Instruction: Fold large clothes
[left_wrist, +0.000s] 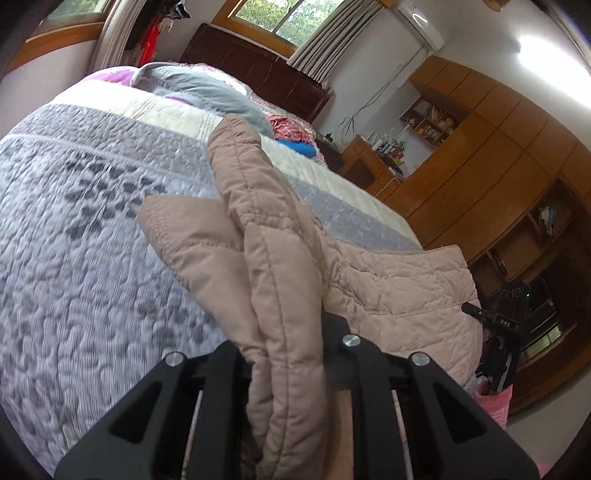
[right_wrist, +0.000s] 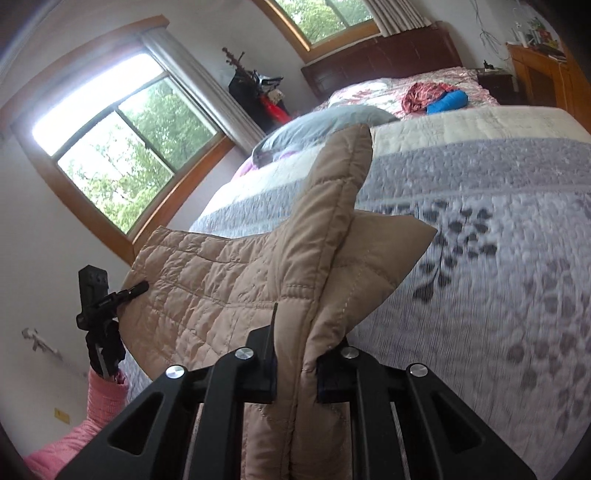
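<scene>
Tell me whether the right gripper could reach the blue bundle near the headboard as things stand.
Probably not: the right gripper is shut on the beige quilted jacket, and the blue bundle lies far up the bed.

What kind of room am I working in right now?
A home bedroom, most likely: a bed with a grey quilted bedspread and dark wooden headboard, pillow, and a wooden wardrobe wall.
</scene>
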